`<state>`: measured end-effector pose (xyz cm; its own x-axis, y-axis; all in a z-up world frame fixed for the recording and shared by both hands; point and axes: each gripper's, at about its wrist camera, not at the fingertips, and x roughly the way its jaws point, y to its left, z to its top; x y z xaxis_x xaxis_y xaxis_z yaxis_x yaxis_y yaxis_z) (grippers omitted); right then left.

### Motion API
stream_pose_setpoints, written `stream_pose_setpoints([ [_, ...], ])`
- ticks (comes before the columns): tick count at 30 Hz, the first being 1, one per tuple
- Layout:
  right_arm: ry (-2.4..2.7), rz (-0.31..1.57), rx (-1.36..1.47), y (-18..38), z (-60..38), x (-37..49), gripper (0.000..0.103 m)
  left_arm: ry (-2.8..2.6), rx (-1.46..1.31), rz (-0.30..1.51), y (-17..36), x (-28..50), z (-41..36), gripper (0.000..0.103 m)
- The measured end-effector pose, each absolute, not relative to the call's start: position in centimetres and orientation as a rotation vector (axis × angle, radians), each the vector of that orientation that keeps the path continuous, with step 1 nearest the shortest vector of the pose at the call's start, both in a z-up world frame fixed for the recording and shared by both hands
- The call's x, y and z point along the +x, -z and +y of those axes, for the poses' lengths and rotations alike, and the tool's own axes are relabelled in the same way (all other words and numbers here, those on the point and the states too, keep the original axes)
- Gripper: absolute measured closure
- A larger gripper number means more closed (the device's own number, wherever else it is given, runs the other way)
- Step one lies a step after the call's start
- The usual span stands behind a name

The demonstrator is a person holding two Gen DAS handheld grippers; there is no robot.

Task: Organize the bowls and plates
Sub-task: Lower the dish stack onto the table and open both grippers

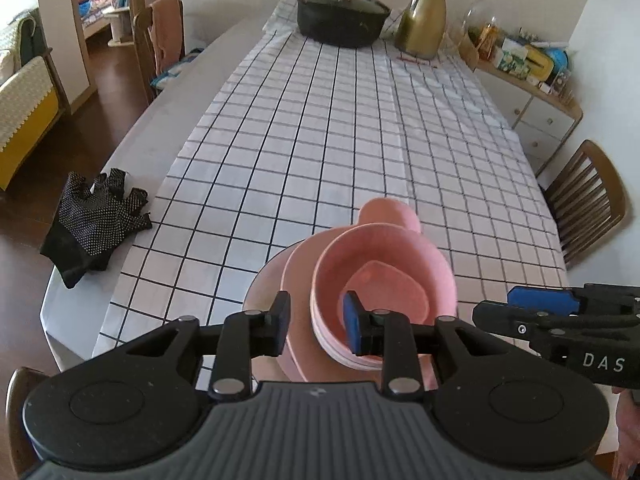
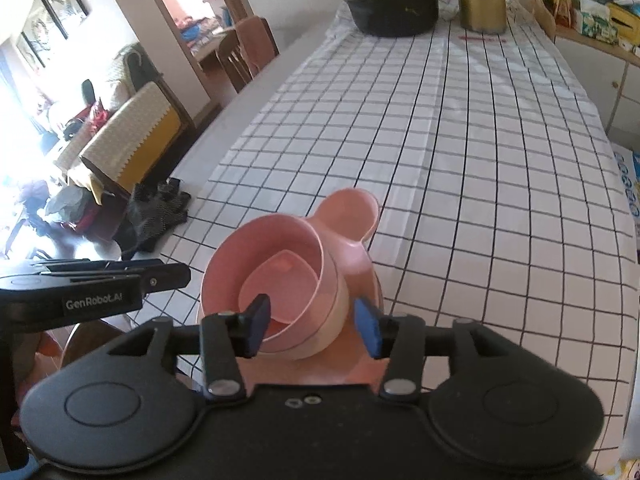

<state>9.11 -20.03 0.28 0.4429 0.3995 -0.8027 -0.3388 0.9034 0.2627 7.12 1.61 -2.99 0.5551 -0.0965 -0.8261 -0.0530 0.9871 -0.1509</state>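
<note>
While the left tool [image 1: 316, 322] stands with its fingers apart astride the near rim of the pink bowls [image 1: 384, 280], one pad outside the wall and one inside, gripping nothing that can be made out, the right tool [image 2: 312, 328] likewise stands open, its pads flanking the same stack without clearly touching it. These nested bowls sit tilted on a pink plate with round ears [image 2: 354, 210], which lies at the near end of the table [image 1: 168, 92] on a white cloth with black grid lines [image 1: 360, 128]. Left of the cloth, near the table's edge, lies a pair of black dotted gloves [image 1: 94, 222]. Far down the table stand a black lidded pot [image 1: 340, 12] and, just beside it, a gold jug [image 1: 424, 20].
</note>
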Motion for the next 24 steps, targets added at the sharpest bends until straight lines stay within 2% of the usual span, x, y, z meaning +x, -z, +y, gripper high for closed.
stream_pose_setpoints([
  [1, -0.46, 0.998, 0.064, -0.5, -20.4, 8.8, 0.049, 0.027, -0.161, 0.972, 2.7, 6.8, 1.4, 0.057],
  [3, -0.472, 0.973, 0.065, -1.0, -21.1, 8.2, 0.043, 0.027, -0.159, 0.924, 1.8, 5.8, 0.8, 0.04],
  [4, -0.483, 0.96, 0.067, -1.2, -21.5, 7.8, 0.037, 0.027, -0.155, 0.898, 1.4, 5.4, 0.5, 0.036],
  [9, -0.503, 0.924, 0.088, -2.2, -23.1, 6.6, 0.023, 0.053, -0.149, 0.854, 0.1, 3.8, -1.1, 0.035],
  [12, -0.504, 0.899, 0.099, -2.5, -24.0, 5.8, 0.015, 0.072, -0.158, 0.839, -0.3, 3.0, -2.0, 0.024],
  [16, -0.509, 0.852, 0.139, -2.8, -25.5, 5.0, 0.001, 0.077, -0.161, 0.825, -0.3, 2.1, -3.0, 0.02],
  [20, -0.491, 0.827, 0.151, -3.0, -26.7, 4.5, 0.001, 0.083, -0.16, 0.802, -0.2, 1.1, -3.8, 0.007],
  [21, -0.486, 0.819, 0.148, -3.1, -26.9, 4.5, 0.001, 0.078, -0.157, 0.795, -0.2, 1.0, -3.9, 0.0],
  [24, -0.465, 0.793, 0.136, -3.1, -27.4, 3.9, 0.001, 0.074, -0.159, 0.779, -0.2, 0.3, -4.4, 0.0],
])
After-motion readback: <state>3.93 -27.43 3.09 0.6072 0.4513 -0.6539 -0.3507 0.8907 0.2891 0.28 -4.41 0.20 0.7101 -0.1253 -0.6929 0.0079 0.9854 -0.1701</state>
